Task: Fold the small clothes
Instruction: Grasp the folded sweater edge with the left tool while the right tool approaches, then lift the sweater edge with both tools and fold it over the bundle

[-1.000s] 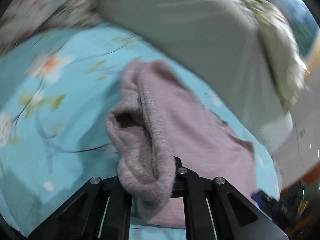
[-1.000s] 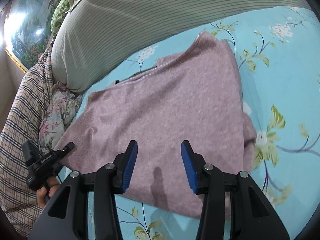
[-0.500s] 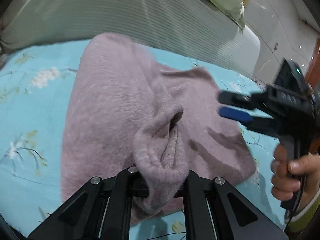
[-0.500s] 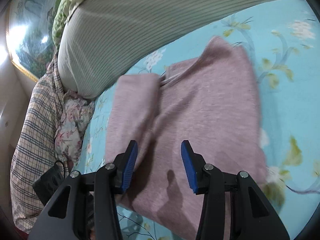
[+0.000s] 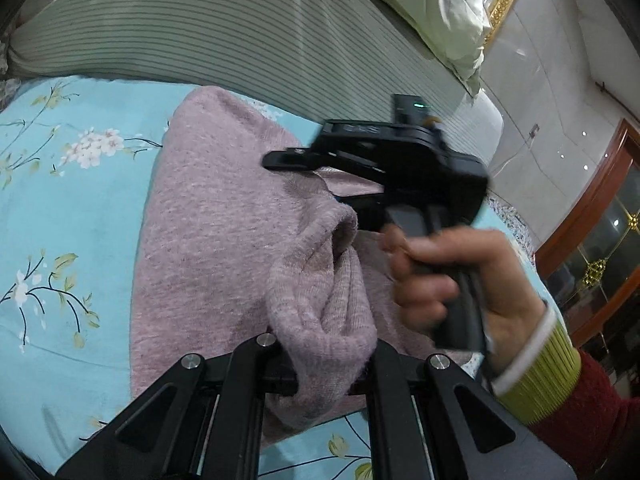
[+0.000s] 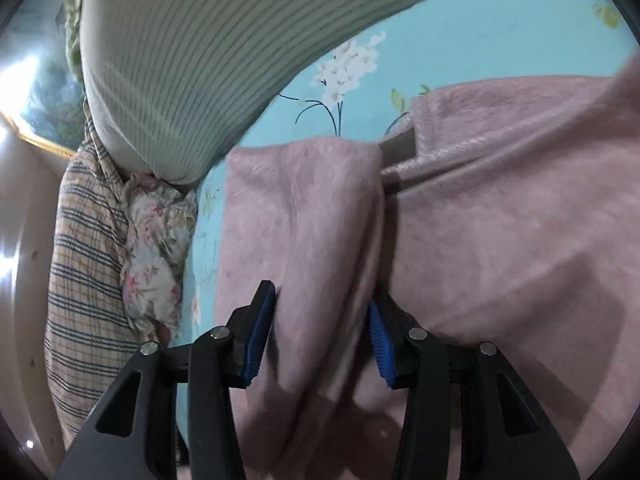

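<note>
A mauve knitted garment (image 5: 224,216) is spread on a bed covered by a turquoise floral sheet (image 5: 68,216), filling the middle of the left wrist view. A bunched fold of it is clamped in the left claw (image 5: 324,364), seen at the bottom centre with its fingers drawn tight on the fabric. At the right of that frame the right claw (image 5: 316,184) is held by a hand (image 5: 452,280) in a green-cuffed red sleeve (image 5: 560,392), reaching over the garment.

In the right wrist view a hanging fold of the garment (image 6: 320,240) lies between the blue pads (image 6: 260,340) of the right claw (image 6: 320,340), whose jaws are closing; whether the pads already press the cloth cannot be told. A striped bolster (image 6: 208,52) fills the upper part of the frame, with a checked pillow (image 6: 84,248) and a floral cloth (image 6: 156,248) at the left.
</note>
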`<action>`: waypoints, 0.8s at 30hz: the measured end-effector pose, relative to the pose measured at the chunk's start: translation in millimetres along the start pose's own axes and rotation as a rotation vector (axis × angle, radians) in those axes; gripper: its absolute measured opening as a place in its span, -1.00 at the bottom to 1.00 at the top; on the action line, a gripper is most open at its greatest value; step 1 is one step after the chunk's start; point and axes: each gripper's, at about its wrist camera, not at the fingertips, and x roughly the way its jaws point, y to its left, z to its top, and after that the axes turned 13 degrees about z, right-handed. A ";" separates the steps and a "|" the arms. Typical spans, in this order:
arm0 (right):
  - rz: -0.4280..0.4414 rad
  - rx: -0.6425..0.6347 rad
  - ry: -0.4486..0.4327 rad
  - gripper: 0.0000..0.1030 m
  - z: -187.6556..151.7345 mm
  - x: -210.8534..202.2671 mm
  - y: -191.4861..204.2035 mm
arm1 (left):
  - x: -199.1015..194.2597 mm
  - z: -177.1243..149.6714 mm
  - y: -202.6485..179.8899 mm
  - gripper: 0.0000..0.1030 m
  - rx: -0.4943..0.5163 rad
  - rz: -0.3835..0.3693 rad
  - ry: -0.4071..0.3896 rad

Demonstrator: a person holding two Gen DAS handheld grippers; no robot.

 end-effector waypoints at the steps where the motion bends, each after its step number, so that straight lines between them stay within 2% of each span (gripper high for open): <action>1: 0.021 0.005 -0.002 -0.73 0.9 0.5 0.9 | 0.5 0.3 -0.8 -0.87 0.004 0.002 0.001; 5: 0.055 -0.058 -0.040 -0.75 -0.3 -17.6 21.7 | 2.5 5.5 -11.0 -0.87 0.014 0.006 0.000; 9: 0.044 -0.136 -0.106 -0.76 0.1 -61.5 45.6 | -5.5 10.6 -27.0 -0.87 0.026 -0.028 -0.011; 13: -0.043 -0.223 -0.177 -0.76 -5.0 -107.1 58.9 | -7.1 14.3 -65.1 -0.87 0.083 -0.086 -0.026; 16: -0.125 -0.227 -0.198 -0.76 -9.4 -129.8 43.8 | 4.1 11.0 -96.2 -0.86 0.141 -0.112 -0.008; 19: -0.243 -0.196 -0.177 -0.76 -13.6 -137.9 10.6 | 28.2 -0.7 -119.2 -0.86 0.179 -0.115 0.043; 21: -0.278 -0.179 -0.163 -0.76 -15.8 -140.9 -5.7 | 44.8 -9.1 -129.4 -0.86 0.199 -0.115 0.089; 24: -0.270 -0.185 -0.178 -0.76 -16.9 -149.4 -7.5 | 52.2 -13.2 -138.0 -0.86 0.212 -0.123 0.113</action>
